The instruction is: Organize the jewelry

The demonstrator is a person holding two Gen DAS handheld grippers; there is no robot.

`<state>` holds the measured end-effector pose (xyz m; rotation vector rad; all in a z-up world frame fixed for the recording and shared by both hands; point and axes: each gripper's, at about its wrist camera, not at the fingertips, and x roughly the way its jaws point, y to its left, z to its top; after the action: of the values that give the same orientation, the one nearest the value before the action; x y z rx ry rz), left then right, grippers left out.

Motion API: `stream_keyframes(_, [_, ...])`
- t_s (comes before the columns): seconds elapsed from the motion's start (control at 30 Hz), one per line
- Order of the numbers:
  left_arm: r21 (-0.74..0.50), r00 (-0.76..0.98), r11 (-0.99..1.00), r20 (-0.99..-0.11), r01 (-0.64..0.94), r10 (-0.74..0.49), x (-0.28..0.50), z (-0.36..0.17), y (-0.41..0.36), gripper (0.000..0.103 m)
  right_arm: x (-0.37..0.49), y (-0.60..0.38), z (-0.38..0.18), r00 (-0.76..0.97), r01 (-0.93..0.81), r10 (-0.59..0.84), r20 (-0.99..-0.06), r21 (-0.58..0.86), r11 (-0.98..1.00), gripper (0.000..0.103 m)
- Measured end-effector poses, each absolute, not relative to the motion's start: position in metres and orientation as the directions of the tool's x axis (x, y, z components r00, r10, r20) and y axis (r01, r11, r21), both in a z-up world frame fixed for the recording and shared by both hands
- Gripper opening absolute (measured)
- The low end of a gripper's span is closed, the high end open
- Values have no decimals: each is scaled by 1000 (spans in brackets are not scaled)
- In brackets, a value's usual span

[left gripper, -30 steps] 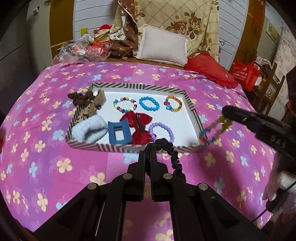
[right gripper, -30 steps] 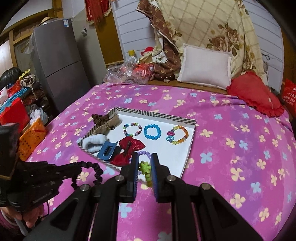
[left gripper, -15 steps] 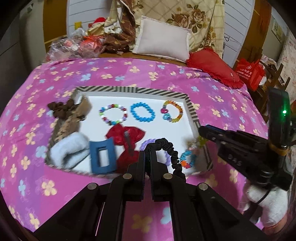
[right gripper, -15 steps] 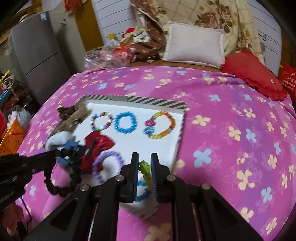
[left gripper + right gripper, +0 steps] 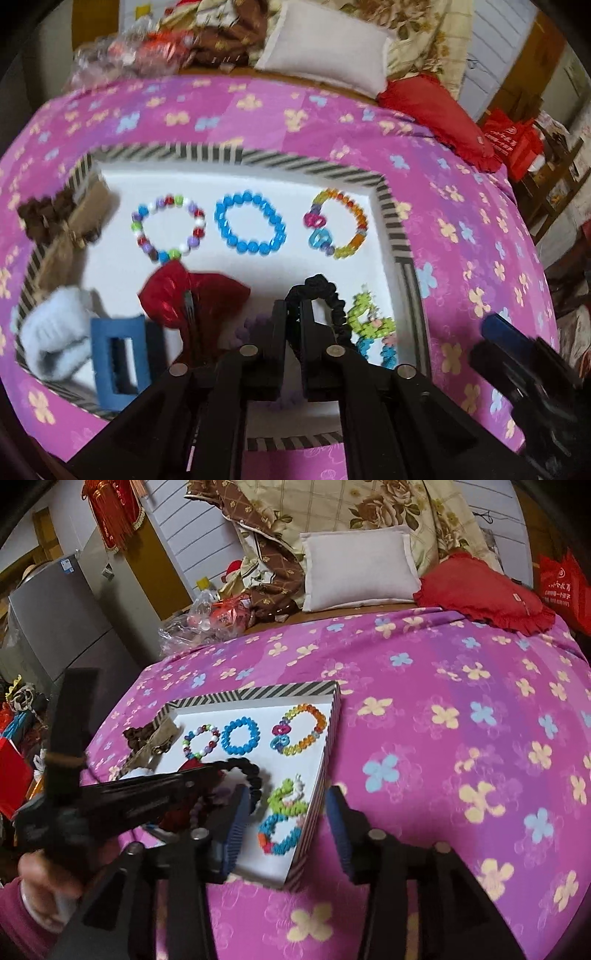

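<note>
A white tray with a striped rim (image 5: 391,206) (image 5: 258,692) lies on the pink flowered bed. My left gripper (image 5: 293,306) is shut on a black spiral hair tie (image 5: 334,299) and holds it over the tray's near right part; the tie also shows in the right wrist view (image 5: 247,771). My right gripper (image 5: 286,805) is open and empty, straddling the tray's right rim. A green, blue and multicolour bead bracelet (image 5: 282,819) (image 5: 373,332) lies in the tray between its fingers. A purple bracelet (image 5: 251,328) is mostly hidden by my left gripper.
In the tray lie a multicolour bead bracelet (image 5: 168,229), a blue bracelet (image 5: 251,227), an orange-yellow bracelet (image 5: 338,223), a red bow (image 5: 192,295), a blue claw clip (image 5: 118,354), a white scrunchie (image 5: 55,336) and a brown bow (image 5: 62,221). Pillows (image 5: 358,566) stand behind.
My right gripper opened and let the bead bracelet drop into the tray's near right corner, then drew back. My left gripper moved forward over the tray with the hair tie.
</note>
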<state>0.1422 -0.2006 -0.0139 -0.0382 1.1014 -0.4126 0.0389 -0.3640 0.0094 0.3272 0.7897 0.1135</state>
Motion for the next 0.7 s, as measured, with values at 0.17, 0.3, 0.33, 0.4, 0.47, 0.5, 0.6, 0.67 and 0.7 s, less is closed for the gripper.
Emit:
stream_keyframes(0.17, [-235, 379, 927, -862, 292, -337, 139, -15, -186, 32, 27, -359, 9, 694, 17, 231, -682, 336, 942, 49])
stream_keyframes(0.3, [-236, 397, 928, -852, 288, -340, 129, -5, -167, 35, 15, -345, 9, 688, 8, 226, -690, 319, 948, 58])
stream_keyframes(0.33, [-224, 413, 931, -848, 288, -332, 124, -1, -161, 35, 12, -341, 9, 687, 6, 224, -691, 314, 950, 63])
stream_keyframes(0.4, [-193, 447, 941, -842, 277, -304, 113, 4, -152, 35, 6, -332, 10, 689, 8, 215, -693, 304, 953, 70])
stream_keyframes(0.47, [-173, 465, 947, -838, 270, -286, 103, 7, -143, 35, 2, -322, 11, 687, 10, 208, -697, 296, 955, 72])
stream_keyframes(0.5, [-155, 477, 952, -837, 265, -269, 97, 8, -139, 35, 0, -318, 11, 685, 8, 208, -698, 293, 956, 72])
stream_keyframes(0.6, [-88, 524, 962, -824, 258, -216, 74, 11, -125, 35, -5, -304, 12, 683, 13, 195, -704, 278, 961, 72])
stream_keyframes(0.67, [-83, 547, 966, -811, 244, -208, 62, 15, -114, 35, -9, -295, 14, 684, 22, 174, -708, 258, 966, 72])
stream_keyframes(0.7, [-90, 556, 969, -805, 232, -208, 56, 17, -108, 35, -11, -290, 15, 684, 25, 162, -712, 244, 969, 72])
